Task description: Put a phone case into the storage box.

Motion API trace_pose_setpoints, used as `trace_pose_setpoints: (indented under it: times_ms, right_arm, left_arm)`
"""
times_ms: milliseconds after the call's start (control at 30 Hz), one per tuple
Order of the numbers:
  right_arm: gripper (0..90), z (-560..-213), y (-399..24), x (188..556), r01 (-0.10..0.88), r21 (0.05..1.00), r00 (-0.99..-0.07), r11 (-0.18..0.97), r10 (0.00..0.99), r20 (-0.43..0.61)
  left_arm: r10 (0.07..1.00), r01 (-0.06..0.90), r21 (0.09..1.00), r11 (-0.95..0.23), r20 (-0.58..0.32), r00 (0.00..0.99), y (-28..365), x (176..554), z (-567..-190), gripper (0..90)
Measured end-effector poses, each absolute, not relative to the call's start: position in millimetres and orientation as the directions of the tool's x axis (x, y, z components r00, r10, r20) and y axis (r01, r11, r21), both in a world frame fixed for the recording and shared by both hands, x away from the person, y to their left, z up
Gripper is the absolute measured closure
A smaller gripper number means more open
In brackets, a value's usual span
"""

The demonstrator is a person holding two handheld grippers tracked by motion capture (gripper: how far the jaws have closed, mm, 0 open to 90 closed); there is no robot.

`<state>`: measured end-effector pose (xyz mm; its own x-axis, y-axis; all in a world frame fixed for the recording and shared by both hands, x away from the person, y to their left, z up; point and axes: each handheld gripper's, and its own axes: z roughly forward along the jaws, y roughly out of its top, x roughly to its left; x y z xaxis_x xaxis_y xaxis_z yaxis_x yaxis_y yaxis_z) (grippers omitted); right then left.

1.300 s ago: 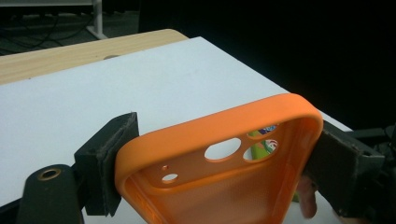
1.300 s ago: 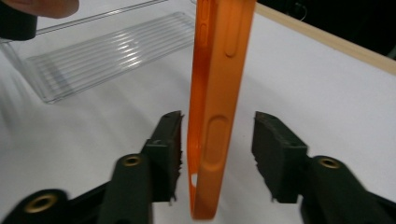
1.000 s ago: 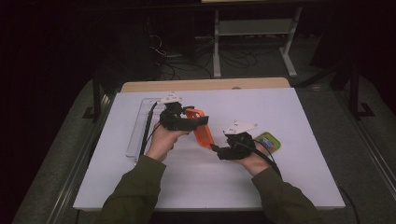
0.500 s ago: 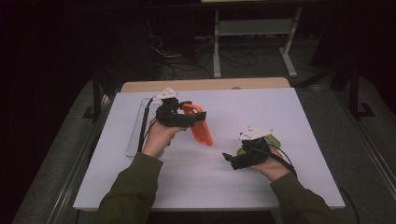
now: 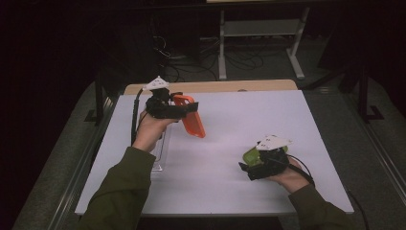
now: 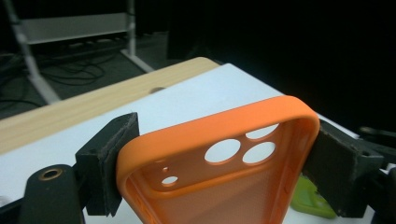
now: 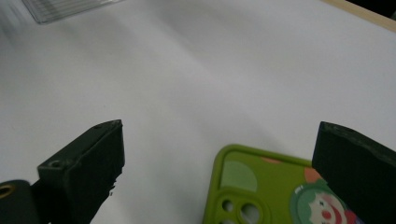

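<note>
1. High view: your left gripper (image 5: 179, 111) is up off the white table top (image 5: 230, 191), clamped across the orange soft-plastic phone case (image 5: 190, 116). The case hangs tilted from the jaws, its free end slanting down toward the middle of the table. Just below your left hand (image 5: 149, 128) lies a clear plastic tray (image 5: 160, 154), flat on the table.
2. Same view: your right gripper (image 5: 246, 168) sits low by the near right part of the table, with the green phone case (image 5: 251, 154) right beside it, partly hidden by the grey plate on top. The two grippers are well apart.
3. Left gripper view: both pads press the orange case's long edges, one on each side near the camera cut-outs. You're looking into its hollow inner face. A bit of the green case (image 6: 312, 203) peeks out under the right jaw.
4. Right gripper view: your jaws have just been opening and stand wide, released, nothing gripped. The green case with its clown print (image 7: 261, 191) lies flat on the table, partly between the jaws, toward the right one. The clear tray (image 7: 60, 8) shows far ahead.
</note>
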<state>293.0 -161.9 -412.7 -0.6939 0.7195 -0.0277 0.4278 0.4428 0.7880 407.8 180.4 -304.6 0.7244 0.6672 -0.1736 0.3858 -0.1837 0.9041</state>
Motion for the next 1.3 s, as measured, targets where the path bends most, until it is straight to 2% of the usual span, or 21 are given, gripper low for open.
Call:
trace_pose_setpoints:
  times_ms: [333, 467, 733, 1300]
  right_arm:
    - [1.2, -418.7, -180.9, 281.8, 0.44, 0.783, -0.673, 0.441, 0.739, -0.038]
    - [1.2, -418.0, -183.1, 282.3, 0.46, 0.792, -0.652, 0.401, 0.758, -0.005]
    - [1.2, -418.6, -184.5, 283.8, 0.455, 0.789, -0.651, 0.412, 0.759, -0.021]
    - [1.2, -416.9, -186.7, 284.2, 0.461, 0.798, -0.638, 0.388, 0.77, -0.006]
  left_arm:
    - [0.718, 0.365, 0.913, -0.183, -0.13, 0.684, 201.6, 423.3, -285.2, 16.4]
    - [0.748, 0.361, 0.913, -0.19, -0.103, 0.655, 211.6, 431.8, -276.2, 16.4]
    - [0.792, 0.336, 0.926, -0.172, -0.072, 0.606, 227.4, 443.7, -263.0, 16.4]
    - [0.917, 0.384, 0.906, -0.179, 0.012, 0.398, 248.0, 475.1, -284.6, 16.3]
